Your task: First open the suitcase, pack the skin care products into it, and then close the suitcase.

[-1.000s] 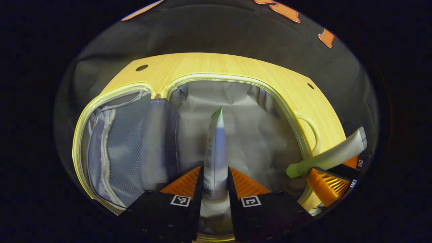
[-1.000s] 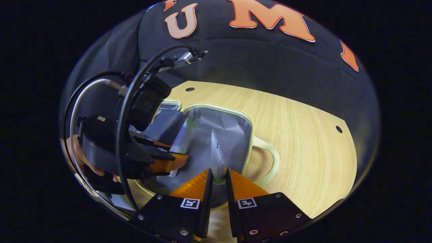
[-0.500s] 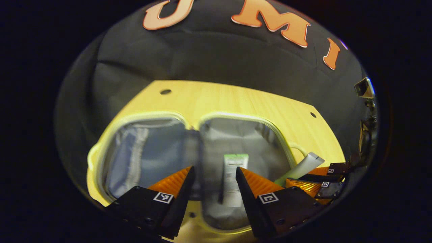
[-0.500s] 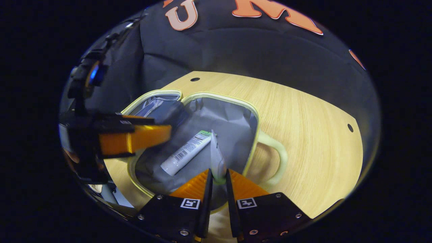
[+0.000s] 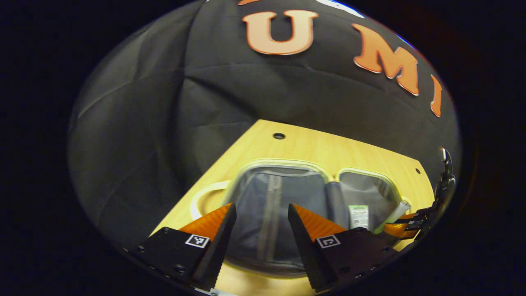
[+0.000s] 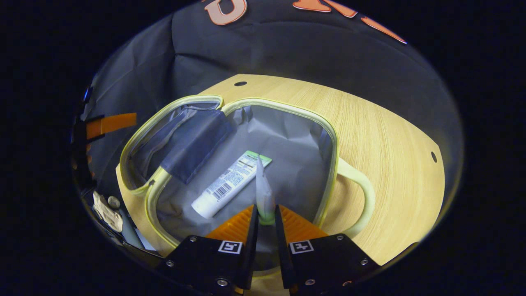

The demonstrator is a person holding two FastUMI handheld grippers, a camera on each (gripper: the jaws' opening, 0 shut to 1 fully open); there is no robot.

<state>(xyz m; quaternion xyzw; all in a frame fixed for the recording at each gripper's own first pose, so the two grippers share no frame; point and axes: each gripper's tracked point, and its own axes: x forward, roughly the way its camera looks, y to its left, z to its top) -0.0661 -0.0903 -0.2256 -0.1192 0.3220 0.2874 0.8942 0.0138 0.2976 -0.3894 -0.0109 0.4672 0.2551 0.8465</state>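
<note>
Suitcase lies open flat on the wooden surface, grey lining exposed, handle toward the right. One tube rests inside the right half. Left claw stands wide and empty above the left half; right claw is clamped on a second tube above the lining.

wall: black cloth | table: light wood | lighting: seemingly dim

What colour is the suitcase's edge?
Pale yellow-green trim around the suitcase, lined in grey; clearest in the right gripper view.
</note>
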